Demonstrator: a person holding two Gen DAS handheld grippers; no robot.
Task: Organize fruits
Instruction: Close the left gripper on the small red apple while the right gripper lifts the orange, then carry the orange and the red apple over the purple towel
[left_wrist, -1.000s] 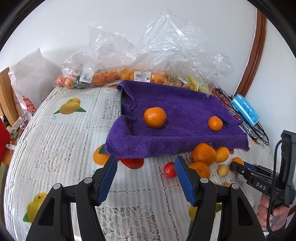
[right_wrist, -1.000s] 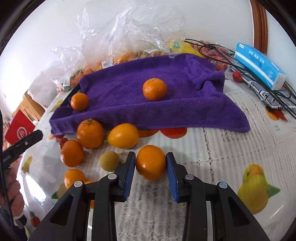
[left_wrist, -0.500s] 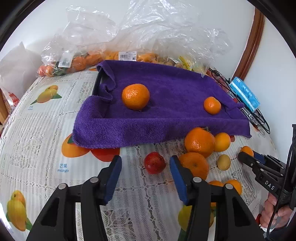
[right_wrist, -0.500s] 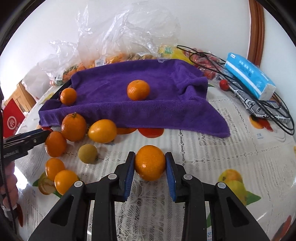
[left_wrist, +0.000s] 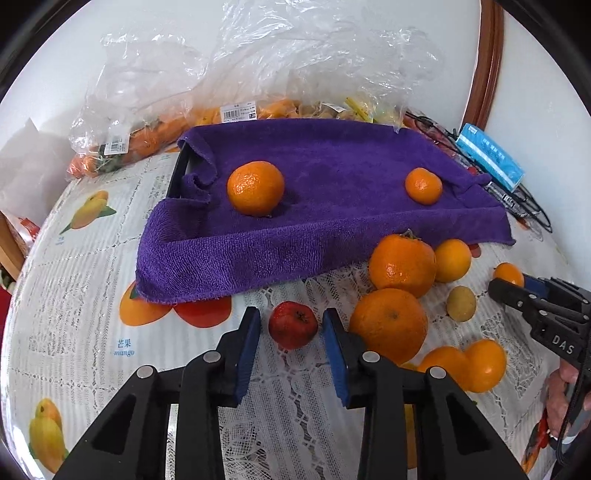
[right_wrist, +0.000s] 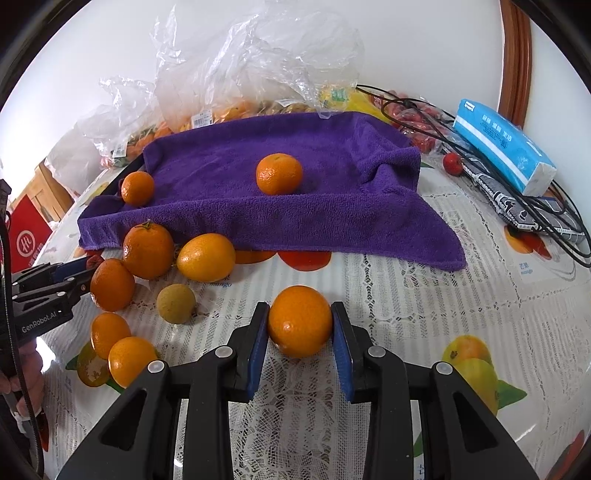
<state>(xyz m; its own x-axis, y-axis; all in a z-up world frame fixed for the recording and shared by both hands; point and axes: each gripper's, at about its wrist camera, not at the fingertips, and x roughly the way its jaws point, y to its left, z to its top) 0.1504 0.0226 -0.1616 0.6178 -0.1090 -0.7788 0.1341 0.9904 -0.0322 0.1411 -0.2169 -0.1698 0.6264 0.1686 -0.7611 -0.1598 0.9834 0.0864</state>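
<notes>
A smooth, round orange (right_wrist: 300, 326) sits on the lace-patterned bench (right_wrist: 424, 317), clamped between the blue pads of the right hand-held gripper (right_wrist: 300, 334). The left hand-held gripper (left_wrist: 291, 334) is closing around a small glossy red fruit (left_wrist: 293, 329), pads not yet touching. Two oranges rest on the fuzzy purple towel (left_wrist: 332, 206).

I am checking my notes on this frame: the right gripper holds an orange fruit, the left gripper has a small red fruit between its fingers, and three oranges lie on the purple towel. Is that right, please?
Not quite: only two oranges lie on the purple towel, as the left wrist view shows. The right gripper does hold an orange fruit, and the left gripper is closing around the small red fruit.
</notes>
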